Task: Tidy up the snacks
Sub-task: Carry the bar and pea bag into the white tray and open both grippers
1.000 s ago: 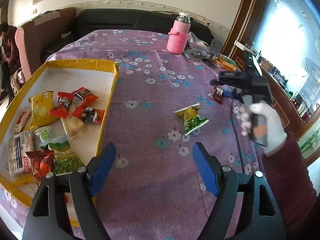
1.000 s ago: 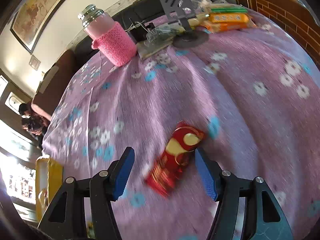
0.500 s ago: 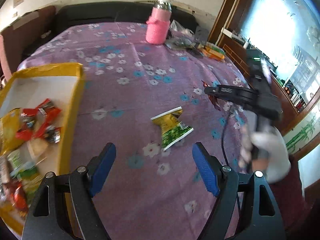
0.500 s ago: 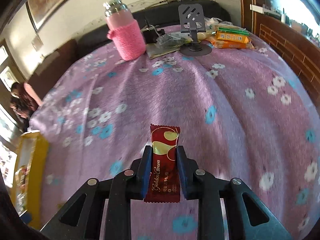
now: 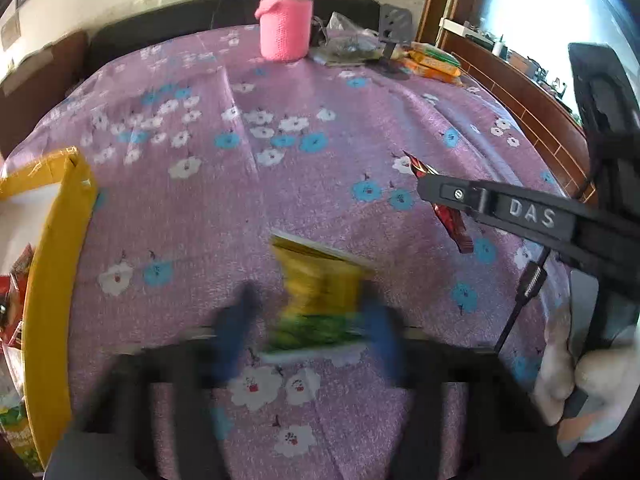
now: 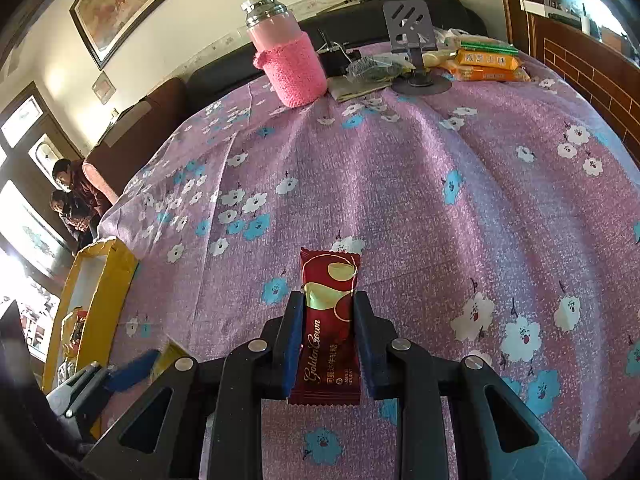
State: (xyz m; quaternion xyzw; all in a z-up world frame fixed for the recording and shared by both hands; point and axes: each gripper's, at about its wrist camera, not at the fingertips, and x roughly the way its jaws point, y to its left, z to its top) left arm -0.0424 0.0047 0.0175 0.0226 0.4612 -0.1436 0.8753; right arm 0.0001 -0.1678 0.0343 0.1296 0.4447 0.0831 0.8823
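A yellow-and-green snack packet (image 5: 320,296) lies on the purple flowered cloth. My left gripper (image 5: 308,320) straddles it, blurred, its jaws closing with a small gap showing on the left side. My right gripper (image 6: 326,300) is shut on a dark red nougat bar (image 6: 330,280) that stands up between its blue pads. The left wrist view shows that same right gripper (image 5: 424,184) at the right, with the red nougat bar (image 5: 456,228) poking out below it. A yellow-rimmed box (image 5: 60,260) holding several snacks sits at the left; the yellow-rimmed box (image 6: 108,292) also shows in the right wrist view.
A pink knitted bottle (image 6: 292,64), a phone stand (image 6: 412,40) and orange packets (image 6: 488,64) stand at the far edge of the table. A white-gloved hand (image 5: 580,380) holds the right gripper. Two people (image 6: 72,196) sit beyond the table's left side.
My left gripper moved right from the box to the yellow-green packet and its fingers came in around it. My right gripper shut on the red bar and straightened it.
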